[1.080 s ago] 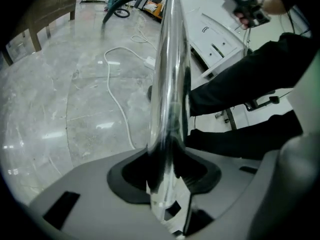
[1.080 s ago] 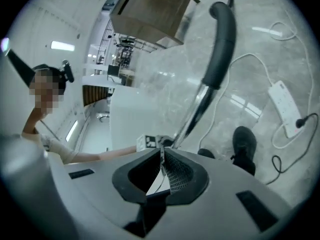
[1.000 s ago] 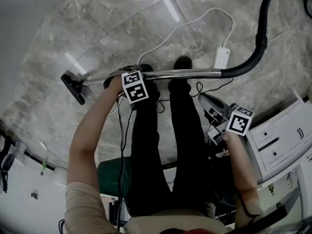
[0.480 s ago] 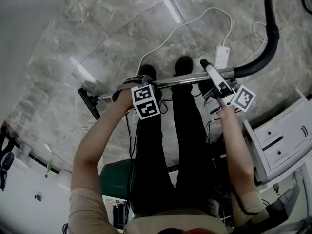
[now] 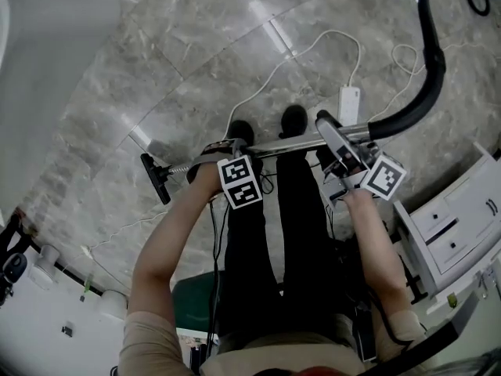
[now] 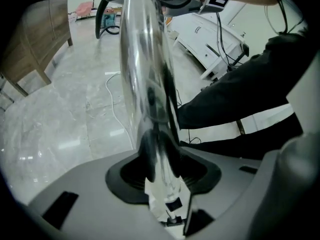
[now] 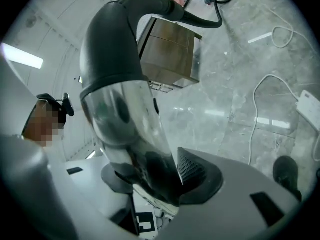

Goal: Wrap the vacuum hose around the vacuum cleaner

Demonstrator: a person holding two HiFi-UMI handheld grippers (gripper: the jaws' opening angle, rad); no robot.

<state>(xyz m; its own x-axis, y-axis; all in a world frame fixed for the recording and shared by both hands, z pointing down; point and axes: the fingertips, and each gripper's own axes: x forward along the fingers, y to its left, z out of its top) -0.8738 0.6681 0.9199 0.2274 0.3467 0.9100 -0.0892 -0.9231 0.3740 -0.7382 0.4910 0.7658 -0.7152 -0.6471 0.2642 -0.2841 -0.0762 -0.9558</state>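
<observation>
The vacuum's chrome wand [image 5: 282, 143] lies level in front of the person's legs. Its black floor nozzle [image 5: 155, 178] is at the left, and the thick black hose [image 5: 427, 84] curves away to the top right. My left gripper [image 5: 211, 153] is shut on the wand's left half, and in the left gripper view the tube [image 6: 147, 74] runs up from between the jaws of that gripper [image 6: 160, 171]. My right gripper [image 5: 329, 131] has just been closing on the wand where it meets the hose. Its pads [image 7: 192, 169] bear on the tube [image 7: 130, 129].
A white power strip [image 5: 348, 104] and its white cable [image 5: 290, 53] lie on the marble floor beyond the person's shoes [image 5: 293, 120]. A white drawer unit [image 5: 454, 225] stands at the right. A wooden cabinet [image 7: 170, 54] stands farther off.
The right gripper left the spot by the drawer unit, swung up to the wand and closed round it. The left gripper lifted the wand, and the nozzle came up and rightward.
</observation>
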